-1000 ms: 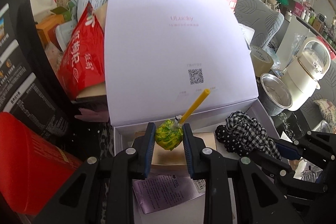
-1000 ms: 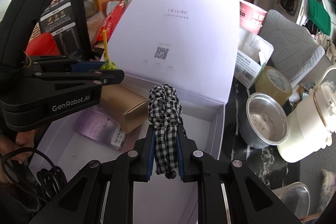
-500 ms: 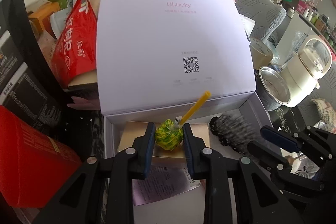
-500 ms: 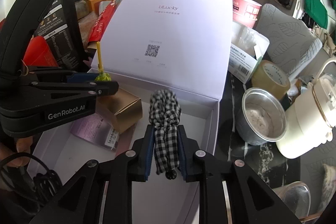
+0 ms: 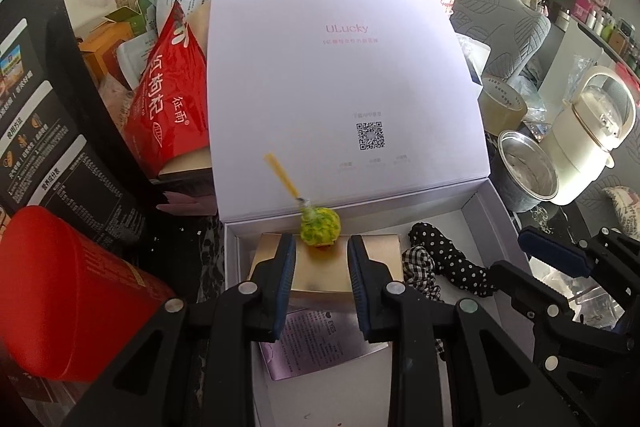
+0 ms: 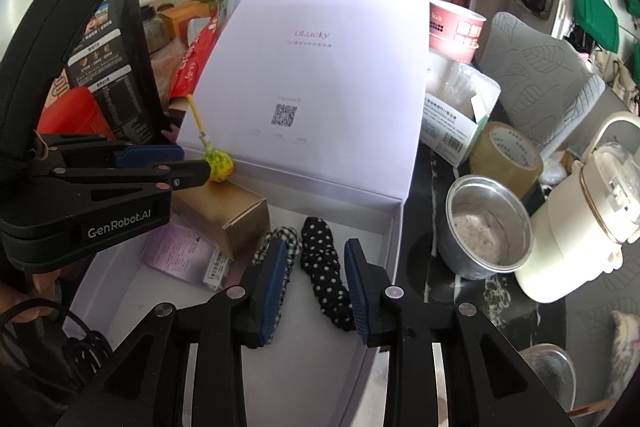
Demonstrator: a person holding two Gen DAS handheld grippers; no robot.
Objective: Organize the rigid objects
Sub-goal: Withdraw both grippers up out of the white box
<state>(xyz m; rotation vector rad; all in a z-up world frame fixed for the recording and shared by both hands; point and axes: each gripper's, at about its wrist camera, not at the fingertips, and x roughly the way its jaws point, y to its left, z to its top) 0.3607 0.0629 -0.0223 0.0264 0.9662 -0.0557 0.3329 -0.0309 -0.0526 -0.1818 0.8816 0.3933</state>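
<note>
While both your grippers sit over the white box, neither holds anything. Start w/ your left gripper: fingers spread wide, nothing betw. them. The lollipop lies just ahead of the tips, centred on the gap, resting on top of the gold carton at the box's back wall. Its yellow stick points up and away to the tool's left, blurred, so it may not be settled. That's the relation to watch: candy head straight fwd of the tool, long axis running ahead-left, so I'd judge a straight pull-back clears it w/o snagging.

Below that gripper lies a purple packet, on the box floor.

Moving rightward, the hair tie, checked on one part and dotted on the other, lies on the box floor right of the carton. Your right gripper is the nearer tool: jaws wide apart, straddling it, dotted end betw. the fingers, checked part partly behind the left finger. Long axis runs roughly along the fingers, fwd from the tool. I can't tell if the pads touch the fabric.

View differences: the right wrist cam shows the lollipop side-on, atop the carton and touching your left gripper's tip or just beside it. The left wrist cam shows the lollipop's centring in the gap instead.
</note>
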